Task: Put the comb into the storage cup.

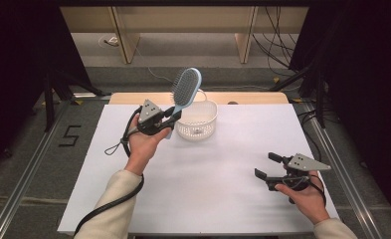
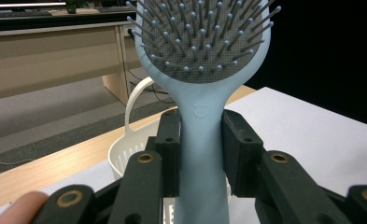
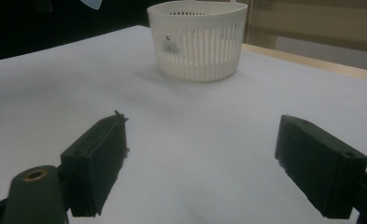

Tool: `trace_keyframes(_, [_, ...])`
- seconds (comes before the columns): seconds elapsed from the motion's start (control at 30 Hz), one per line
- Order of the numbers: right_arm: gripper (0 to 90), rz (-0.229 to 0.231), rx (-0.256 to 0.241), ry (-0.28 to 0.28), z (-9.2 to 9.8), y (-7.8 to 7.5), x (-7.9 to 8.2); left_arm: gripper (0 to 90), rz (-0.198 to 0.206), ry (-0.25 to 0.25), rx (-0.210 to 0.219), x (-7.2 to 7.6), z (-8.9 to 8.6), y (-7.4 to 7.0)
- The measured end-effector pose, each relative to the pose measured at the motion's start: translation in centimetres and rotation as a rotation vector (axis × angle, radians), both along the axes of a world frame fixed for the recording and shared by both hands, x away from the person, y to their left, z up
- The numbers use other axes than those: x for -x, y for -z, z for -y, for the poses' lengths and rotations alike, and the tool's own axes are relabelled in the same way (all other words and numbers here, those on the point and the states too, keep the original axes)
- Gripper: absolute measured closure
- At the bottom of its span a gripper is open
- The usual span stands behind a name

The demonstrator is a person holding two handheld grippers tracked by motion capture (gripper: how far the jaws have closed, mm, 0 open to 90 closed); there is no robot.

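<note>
Pale blue plastic paddle hairbrush (image 1: 185,89) held above the table beside the white slotted plastic basket (image 1: 198,122), long axis tilted, head up and away. Left gripper (image 1: 169,118) clamps its handle; the left gripper view shows the bristles. Right gripper (image 1: 266,166) rests spread wide, holding nothing.

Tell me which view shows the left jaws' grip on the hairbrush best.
Left gripper view: the hairbrush handle sits clamped between both jaws, bristles facing the camera. High view shows it small, above the basket. Right gripper view catches a pale blue corner.
</note>
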State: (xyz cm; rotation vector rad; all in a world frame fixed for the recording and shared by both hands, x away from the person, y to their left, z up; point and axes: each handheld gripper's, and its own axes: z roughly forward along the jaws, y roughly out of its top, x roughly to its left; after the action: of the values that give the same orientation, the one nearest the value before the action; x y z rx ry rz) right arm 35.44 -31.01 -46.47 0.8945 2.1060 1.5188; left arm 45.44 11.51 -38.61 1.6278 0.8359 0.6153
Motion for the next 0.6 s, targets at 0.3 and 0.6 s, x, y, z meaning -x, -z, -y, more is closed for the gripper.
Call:
trace_keyframes(0.3, [17.7,0.0,-0.002,0.0,0.0,0.0,0.0,69.9,0.008,-0.002,-0.002,-0.8,0.6,-0.3])
trace_keyframes(0.6, [17.7,0.0,-0.002,0.001,0.0,0.0,0.0,69.9,0.01,-0.01,-0.004,-1.8,1.2,-0.4])
